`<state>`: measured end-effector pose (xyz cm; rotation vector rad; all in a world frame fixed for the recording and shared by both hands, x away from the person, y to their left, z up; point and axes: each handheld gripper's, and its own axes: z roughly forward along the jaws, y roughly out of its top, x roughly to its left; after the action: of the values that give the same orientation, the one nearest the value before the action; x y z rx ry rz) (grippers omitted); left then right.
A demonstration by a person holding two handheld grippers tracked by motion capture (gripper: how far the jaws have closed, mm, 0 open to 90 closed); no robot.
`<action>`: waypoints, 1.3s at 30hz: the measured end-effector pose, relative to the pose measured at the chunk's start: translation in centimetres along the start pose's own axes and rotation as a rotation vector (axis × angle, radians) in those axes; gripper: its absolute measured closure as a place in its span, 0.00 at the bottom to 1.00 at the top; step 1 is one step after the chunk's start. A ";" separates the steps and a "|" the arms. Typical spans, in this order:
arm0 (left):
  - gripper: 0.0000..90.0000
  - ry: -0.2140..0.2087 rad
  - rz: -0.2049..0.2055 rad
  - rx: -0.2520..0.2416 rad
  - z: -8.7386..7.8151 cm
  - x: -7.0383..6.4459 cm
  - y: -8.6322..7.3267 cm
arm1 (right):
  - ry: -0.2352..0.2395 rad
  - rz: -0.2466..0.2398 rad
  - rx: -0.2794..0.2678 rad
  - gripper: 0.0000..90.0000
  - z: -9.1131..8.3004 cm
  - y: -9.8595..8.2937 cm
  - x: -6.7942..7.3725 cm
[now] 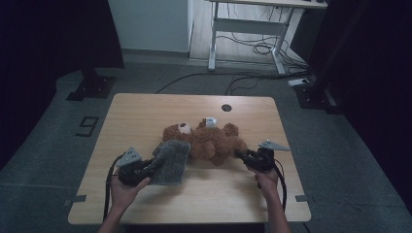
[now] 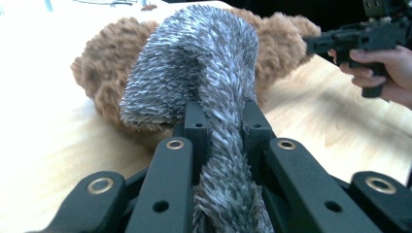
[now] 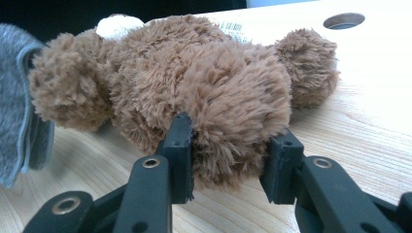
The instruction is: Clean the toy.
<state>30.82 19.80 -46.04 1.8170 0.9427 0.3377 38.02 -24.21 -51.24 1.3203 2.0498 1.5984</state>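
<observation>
A brown teddy bear [image 1: 209,141] lies on its back near the middle of the wooden table [image 1: 145,109], head toward 10 o'clock and a white tag [image 1: 210,122] at 12 o'clock of its body. A grey fuzzy cloth [image 1: 171,161] lies at the bear's 8 o'clock, its far edge touching or overlapping the bear's side; the high view is too dim to tell which.

The left gripper [image 1: 151,166] sits at 7 o'clock of the bear. In the left gripper view its jaws are drawn narrow and pinch a bunched fold of the cloth [image 2: 214,97], which rises between them and hides most of the bear [image 2: 107,68] behind it. The bottom of the fold is cut off by the frame edge.

The right gripper [image 1: 241,156] is at 4 o'clock of the bear. In the right gripper view its jaws stand fairly wide, one on each side of a plush limb of the bear [image 3: 228,97], pressing into the fur. Whether that limb is an arm or a leg is hard to make out. The bear's face is turned away there; a pale patch [image 3: 119,24] shows at 11 o'clock, and the cloth [image 3: 19,102] is cut off at 9 o'clock. A round hole [image 3: 343,20] in the table lies at 1 o'clock
</observation>
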 end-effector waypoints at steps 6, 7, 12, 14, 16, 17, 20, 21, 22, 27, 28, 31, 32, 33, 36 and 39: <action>0.86 0.016 -0.004 -0.044 1.6 0.7 2.3 | 0.004 0.002 0.003 0.70 0.1 -0.1 0.0; 0.86 0.018 -0.001 -0.046 2.1 0.7 2.8 | 0.004 0.002 0.003 0.70 0.1 -0.1 0.0; 0.86 -0.007 0.018 -0.026 5.2 0.2 5.4 | 0.005 0.001 0.005 0.71 0.2 -0.1 -0.1; 0.86 -0.026 0.034 -0.005 6.5 -0.3 5.9 | 0.006 -0.005 0.008 0.72 0.2 -0.1 -0.1; 0.86 -0.040 0.041 0.018 8.3 -1.0 6.0 | 0.006 -0.007 0.009 0.72 0.2 -0.1 -0.1; 0.86 -0.043 0.038 0.026 8.9 -1.1 6.0 | 0.001 -0.011 0.008 0.73 0.2 -0.2 0.0; 0.86 -0.032 0.028 0.061 10.6 -1.4 5.2 | -0.006 -0.022 0.010 0.75 0.2 -0.2 0.0; 0.86 -0.018 0.029 0.069 10.8 -1.3 4.9 | -0.008 -0.025 0.010 0.75 0.2 -0.2 0.0; 0.86 -0.009 0.021 0.069 10.8 -1.1 4.6 | -0.008 -0.028 0.011 0.75 0.1 -0.3 -0.1; 0.86 0.022 -0.004 0.074 9.3 0.5 3.8 | 0.004 -0.018 0.011 0.75 0.0 -0.3 -0.4; 0.86 0.033 -0.003 0.076 8.7 0.8 3.6 | 0.003 -0.016 0.009 0.75 0.0 -0.3 -0.4; 0.86 0.055 -0.007 0.077 7.5 1.6 3.2 | 0.003 -0.016 0.009 0.75 -0.2 -0.2 -0.4; 0.87 0.064 -0.006 0.076 7.0 2.0 2.9 | 0.002 -0.016 0.008 0.75 -0.2 -0.2 -0.5; 0.87 0.070 -0.010 0.076 6.7 2.2 2.8 | 0.002 -0.016 0.006 0.75 -0.3 -0.2 -0.5; 0.87 0.089 -0.032 0.073 5.6 3.0 2.2 | 0.003 -0.006 -0.001 0.75 -0.5 -0.3 -0.7; 0.87 0.084 -0.051 0.059 5.2 3.3 2.1 | 0.015 -0.001 -0.002 0.75 -0.6 -0.3 -0.7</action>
<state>37.12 18.38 -47.09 1.8408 1.0659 0.3600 37.85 -25.18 -51.51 1.3105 2.0565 1.6146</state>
